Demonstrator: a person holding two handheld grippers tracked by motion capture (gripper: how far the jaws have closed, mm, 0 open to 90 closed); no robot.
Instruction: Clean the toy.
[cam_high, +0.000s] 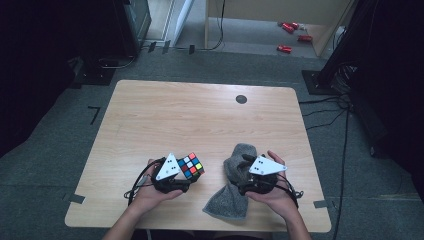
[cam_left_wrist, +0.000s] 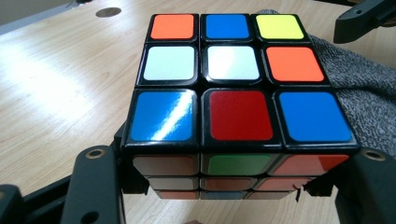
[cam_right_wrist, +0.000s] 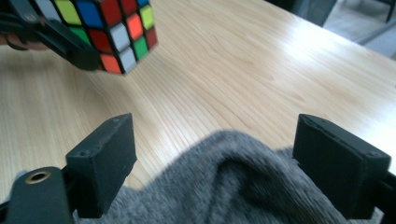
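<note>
Grey cloth (cam_right_wrist: 224, 186) between spread right gripper (cam_right_wrist: 224, 163) jaws (untouched); left gripper (cam_left_wrist: 224, 182) clamps cube (cam_left_wrist: 233, 84).

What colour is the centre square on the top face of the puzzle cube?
White, on the multicoloured puzzle cube clamped in the left gripper; it shows best in the left gripper view.

Rubik's cube (cam_high: 191, 165): scrambled, black frame, top face orange/blue/yellow, white/white/orange, blue/red/blue. Clamped by opposite sides, held level just above the near-left part of the table. Grey cloth (cam_high: 232, 185): knit, rumpled, lies on the table right of the cube, near end flattened toward the near edge, far end bunched into a hump; close beside the cube, contact unclear
</note>
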